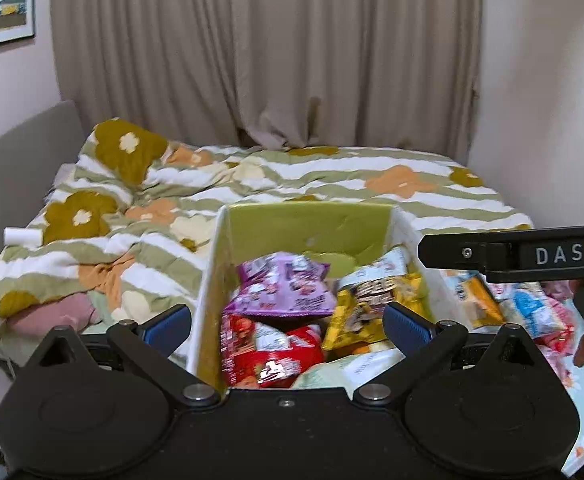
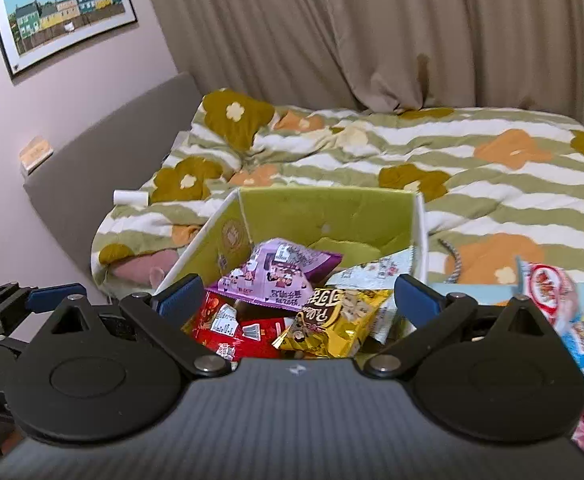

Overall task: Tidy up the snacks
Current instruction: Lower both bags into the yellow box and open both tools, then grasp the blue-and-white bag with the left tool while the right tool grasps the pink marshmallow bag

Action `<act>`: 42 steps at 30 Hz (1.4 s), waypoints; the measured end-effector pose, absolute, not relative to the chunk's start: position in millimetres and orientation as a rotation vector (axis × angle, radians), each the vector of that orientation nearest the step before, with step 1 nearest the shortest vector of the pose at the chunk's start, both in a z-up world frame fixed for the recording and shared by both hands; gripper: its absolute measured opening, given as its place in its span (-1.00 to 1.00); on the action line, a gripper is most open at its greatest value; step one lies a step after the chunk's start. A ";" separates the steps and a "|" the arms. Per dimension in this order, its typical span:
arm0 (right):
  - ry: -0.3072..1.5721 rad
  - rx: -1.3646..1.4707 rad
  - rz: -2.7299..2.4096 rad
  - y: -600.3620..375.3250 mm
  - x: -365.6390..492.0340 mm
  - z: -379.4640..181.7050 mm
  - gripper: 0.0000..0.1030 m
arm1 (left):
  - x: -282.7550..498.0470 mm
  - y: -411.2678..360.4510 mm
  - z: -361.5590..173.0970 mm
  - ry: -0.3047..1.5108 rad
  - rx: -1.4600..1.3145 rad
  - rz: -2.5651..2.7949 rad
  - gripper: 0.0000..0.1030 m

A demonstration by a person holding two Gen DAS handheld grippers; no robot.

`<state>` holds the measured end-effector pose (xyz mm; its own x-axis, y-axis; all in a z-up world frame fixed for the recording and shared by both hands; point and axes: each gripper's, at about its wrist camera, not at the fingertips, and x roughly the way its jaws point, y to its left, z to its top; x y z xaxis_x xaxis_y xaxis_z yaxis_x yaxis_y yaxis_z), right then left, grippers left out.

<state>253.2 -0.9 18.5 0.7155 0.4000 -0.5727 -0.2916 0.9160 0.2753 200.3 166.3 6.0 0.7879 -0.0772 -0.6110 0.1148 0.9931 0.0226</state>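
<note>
Both grippers poised over the green-lined box (image 2: 332,212) on the flowered quilt (image 2: 492,184). Right gripper (image 2: 298,300) spread wide, nothing between its blue pads. Left gripper (image 1: 288,326) likewise apart, empty. In the box: purple packet (image 2: 276,272) on top, yellow packet (image 2: 332,320) just right of it, red packet (image 2: 228,328) near left. More snacks (image 2: 572,312) heaped right of the box.
</note>
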 end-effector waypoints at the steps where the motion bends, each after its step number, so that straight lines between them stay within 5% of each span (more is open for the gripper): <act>1: 0.667 0.172 0.374 -4.0 248.4 23.0 1.00 | 199.0 163.0 8.2 0.651 0.060 -0.124 1.00; 17: 0.582 0.248 0.076 -145.4 181.8 49.4 1.00 | 187.0 54.8 15.9 0.591 0.110 -0.357 1.00; 42: 0.885 0.281 0.091 -335.9 246.4 -62.8 1.00 | 256.3 -151.6 -95.2 0.760 0.580 -0.643 0.95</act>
